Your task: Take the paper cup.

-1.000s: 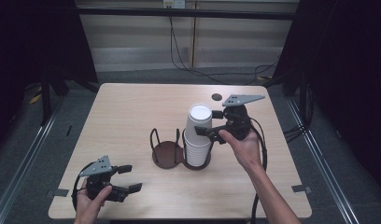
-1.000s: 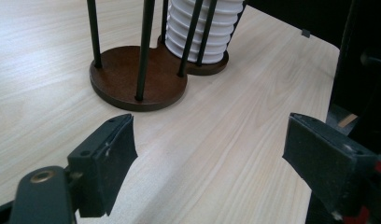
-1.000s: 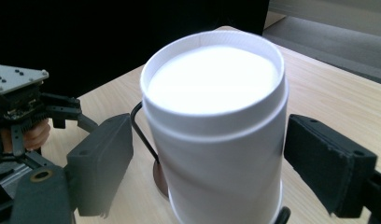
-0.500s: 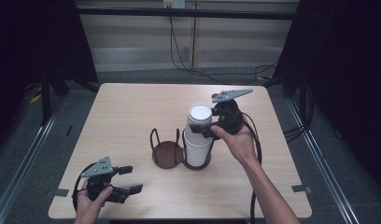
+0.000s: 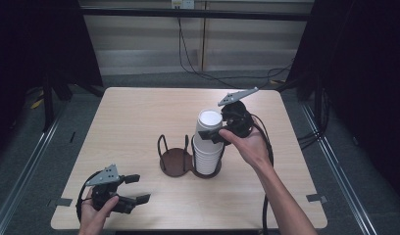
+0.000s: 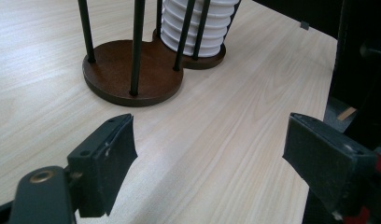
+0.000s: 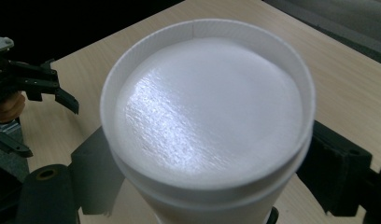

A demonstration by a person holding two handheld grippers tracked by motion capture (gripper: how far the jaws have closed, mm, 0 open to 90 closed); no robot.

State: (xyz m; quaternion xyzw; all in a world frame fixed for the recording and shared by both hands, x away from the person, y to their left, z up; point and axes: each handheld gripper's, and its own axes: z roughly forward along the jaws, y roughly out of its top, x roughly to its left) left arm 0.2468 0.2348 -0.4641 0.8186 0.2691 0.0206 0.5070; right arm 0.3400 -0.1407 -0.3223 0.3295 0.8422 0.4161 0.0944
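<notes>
A tall stack of upside-down white cups (image 5: pixel 207 156) stands in the right ring of a brown two-ring holder (image 5: pixel 174 161) with black rods. My right gripper (image 5: pixel 212 131) reaches in from the right at the top cup (image 5: pixel 210 120). In the right gripper view that cup (image 7: pixel 209 112) sits between the two jaws of the right gripper (image 7: pixel 216 177); they have just been closing and stand close to its sides, with no press visible. My left gripper (image 5: pixel 141 188) rests in a hand near the front left edge, open and empty (image 6: pixel 216 158).
The holder's left ring (image 6: pixel 128 74) is empty, and the cup stack (image 6: pixel 198 28) stands behind it. Bare wooden tabletop (image 5: pixel 139 122) surrounds the holder. A cable trails from the right gripper along the forearm toward the front edge. Dark floor lies beyond the table on all sides.
The right gripper has shifted a little to the left, so its jaws now flank the top cup. The left gripper and the cup stack have stayed where they were.
</notes>
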